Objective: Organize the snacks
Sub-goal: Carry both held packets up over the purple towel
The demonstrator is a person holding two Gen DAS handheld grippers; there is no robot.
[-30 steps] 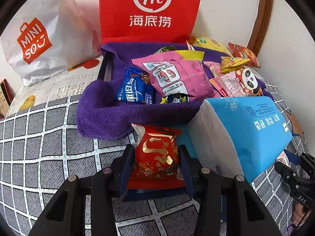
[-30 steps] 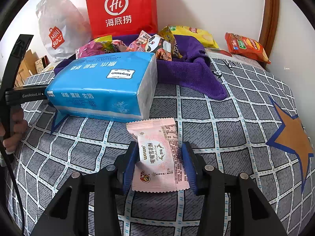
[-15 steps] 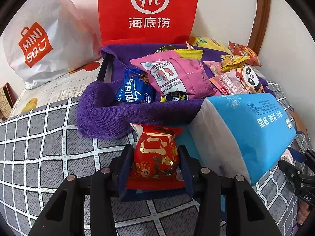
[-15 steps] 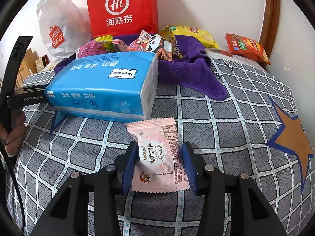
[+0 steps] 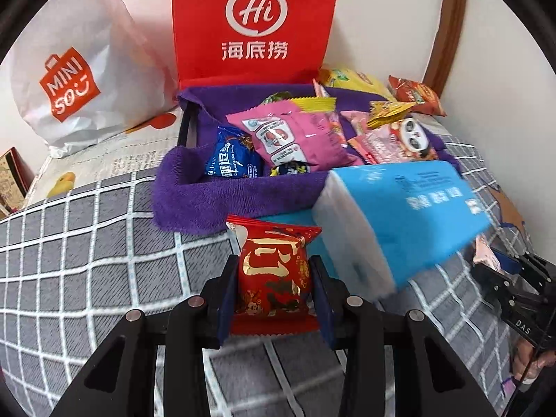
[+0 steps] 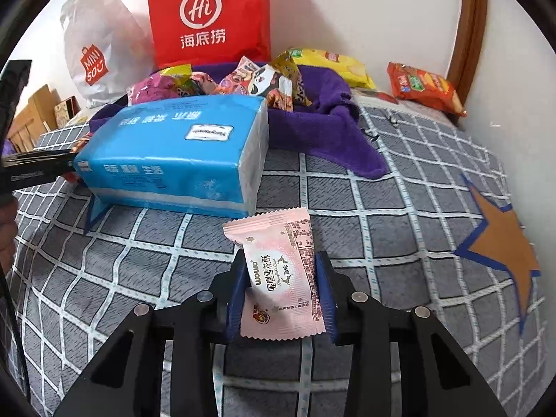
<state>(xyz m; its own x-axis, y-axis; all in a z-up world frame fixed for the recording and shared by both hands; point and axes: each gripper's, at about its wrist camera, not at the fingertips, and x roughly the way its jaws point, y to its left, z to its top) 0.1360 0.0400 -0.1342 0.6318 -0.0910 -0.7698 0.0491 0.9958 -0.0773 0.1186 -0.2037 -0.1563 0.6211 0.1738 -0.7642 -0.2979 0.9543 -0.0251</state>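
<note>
My left gripper (image 5: 274, 264) is shut on a red snack packet (image 5: 271, 250) with gold lettering, held just above the checked bedcover. Right behind it stands a basket lined with a purple towel (image 5: 194, 201), piled with several snack packets. My right gripper (image 6: 280, 264) has a pale pink snack packet (image 6: 278, 243) between its blue pads; the jaws are closing and pinch its sides. A blue tissue pack (image 6: 173, 149) lies between the two grippers, in front of the purple basket (image 6: 333, 128).
A red paper bag (image 5: 253, 21) and a white shopping bag (image 5: 69, 80) stand against the wall behind the basket. An orange chips bag (image 6: 424, 87) and a yellow one (image 6: 333, 62) lie at the back right. An orange star (image 6: 500, 239) marks the bedcover at right.
The left gripper tightened on the red packet and rose a little with it. The right jaws drew in against the pink packet, which stays in place.
</note>
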